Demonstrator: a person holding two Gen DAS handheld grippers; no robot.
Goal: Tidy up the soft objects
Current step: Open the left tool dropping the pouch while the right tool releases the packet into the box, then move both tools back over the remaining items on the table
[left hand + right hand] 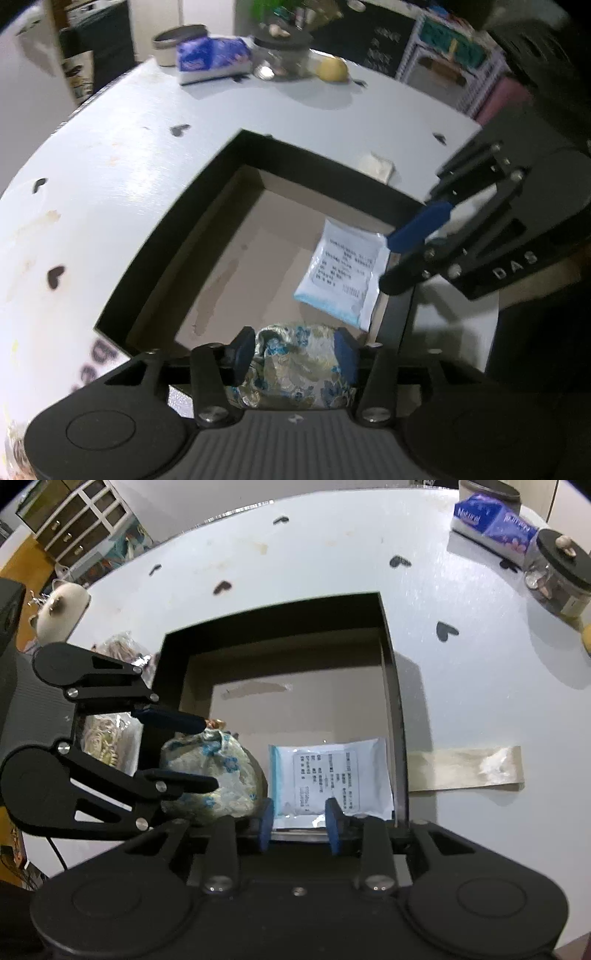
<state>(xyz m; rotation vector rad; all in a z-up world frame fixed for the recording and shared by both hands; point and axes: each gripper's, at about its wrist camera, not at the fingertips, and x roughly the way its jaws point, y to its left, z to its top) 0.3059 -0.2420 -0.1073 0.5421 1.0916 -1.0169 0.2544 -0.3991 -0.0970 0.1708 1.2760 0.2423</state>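
Note:
A black box (166,229) with a brown floor sits on the white table. My left gripper (295,354) hangs over its near edge with both blue pads against a blue-and-gold floral fabric pouch (295,373). The right wrist view shows the same pouch (218,771) between the left gripper's (208,753) fingers in the box's (391,686) near left corner. A white labelled packet (332,775) lies flat on the box floor. My right gripper (299,825) stands open just above the packet's near edge, gripping nothing. It also shows from the left wrist as the right gripper (389,264) beside the packet (343,273).
A blue tissue pack (495,524), a glass jar with a black lid (557,576), a round tin (177,40) and a yellow fruit (332,70) stand at the table's far side. A clear bag of pale strands (107,738) lies left of the box, a tape strip (465,768) right of it.

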